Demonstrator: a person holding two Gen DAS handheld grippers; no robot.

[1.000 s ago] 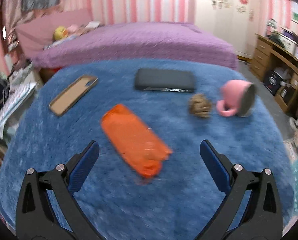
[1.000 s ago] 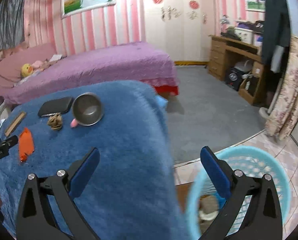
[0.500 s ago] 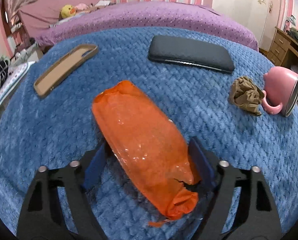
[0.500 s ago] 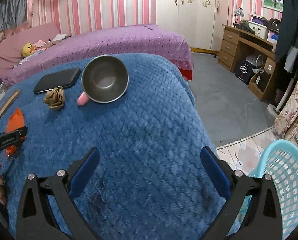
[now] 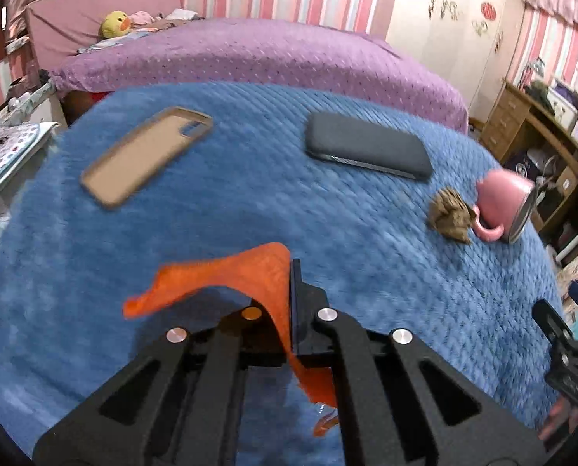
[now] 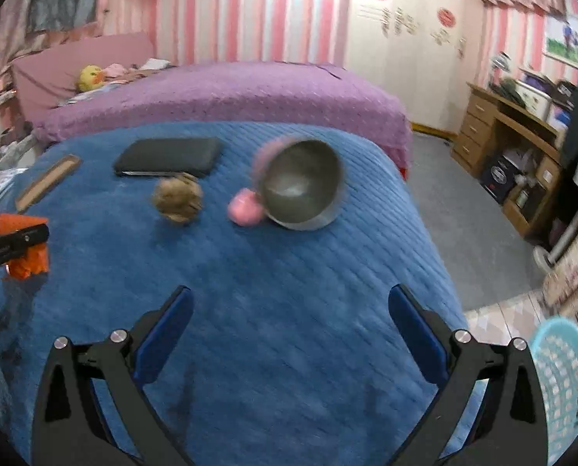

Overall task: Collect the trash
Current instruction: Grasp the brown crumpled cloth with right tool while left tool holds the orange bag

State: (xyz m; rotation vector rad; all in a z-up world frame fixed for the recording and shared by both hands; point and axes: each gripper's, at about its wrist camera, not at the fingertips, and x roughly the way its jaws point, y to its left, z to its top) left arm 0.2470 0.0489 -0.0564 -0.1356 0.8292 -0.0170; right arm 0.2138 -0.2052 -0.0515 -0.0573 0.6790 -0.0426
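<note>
No legible text, label or brand — wardrobe (image 6: 405, 39) decals too blurred.

1. Left wrist view: close, angled down past pinched jaws onto the blue blanket (image 5: 366, 256).
2. Right wrist view: further back, between parted jaws, sharing the pink mug (image 6: 300, 190), brown wad (image 6: 177, 198) and black case (image 6: 168, 157).
</note>
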